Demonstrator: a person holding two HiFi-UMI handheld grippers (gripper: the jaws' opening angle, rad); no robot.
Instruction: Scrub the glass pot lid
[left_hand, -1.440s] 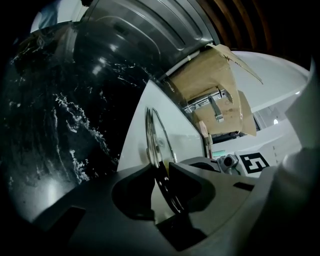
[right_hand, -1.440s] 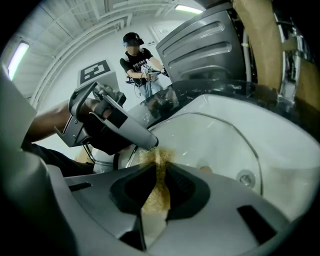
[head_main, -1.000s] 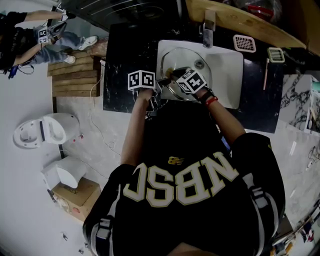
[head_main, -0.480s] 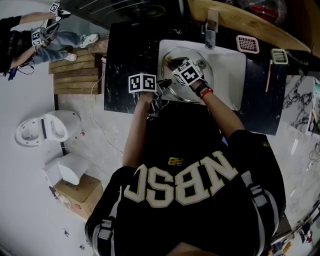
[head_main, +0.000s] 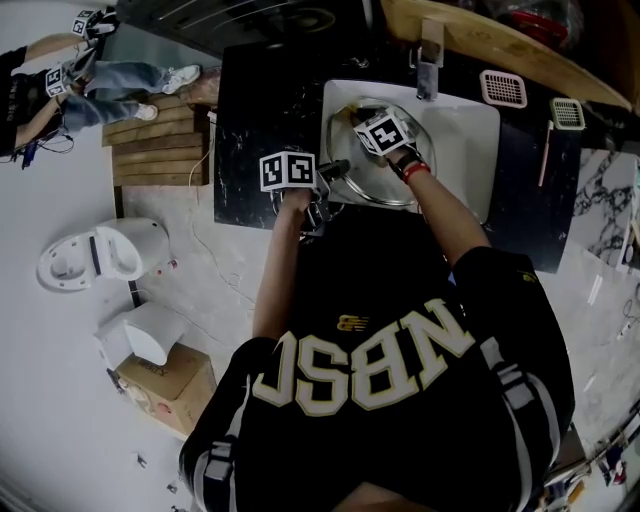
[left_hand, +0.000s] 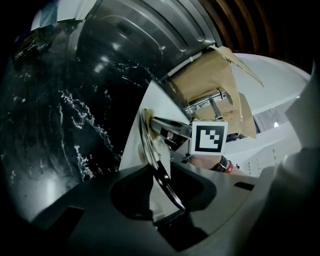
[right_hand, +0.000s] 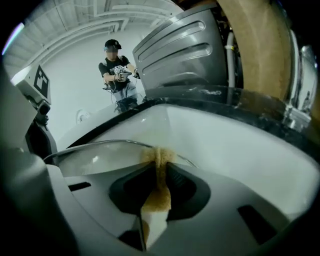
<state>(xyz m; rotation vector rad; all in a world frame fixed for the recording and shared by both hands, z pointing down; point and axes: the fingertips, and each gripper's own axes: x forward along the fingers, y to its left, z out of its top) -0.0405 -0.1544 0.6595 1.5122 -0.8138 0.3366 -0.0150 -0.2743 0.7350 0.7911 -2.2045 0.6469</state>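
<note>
The glass pot lid lies tilted in the white sink. My left gripper has the lid's near-left rim between its jaws. In the left gripper view the lid shows edge-on, running into that gripper. The jaws are opening, though the rim still sits pinched between them. My right gripper is at the lid's far rim, shut on a brown-yellow sponge. In the right gripper view the sponge sticks out of the right gripper and presses on the lid.
A faucet stands at the sink's far edge. Black marble counter surrounds the basin, with two white grid pieces at the far right. Another person stands in the distance. A wooden pallet and cardboard box lie on the floor.
My right gripper has slid the sponge from the lid's middle out to its far rim. The left gripper has stayed at the near-left rim.
</note>
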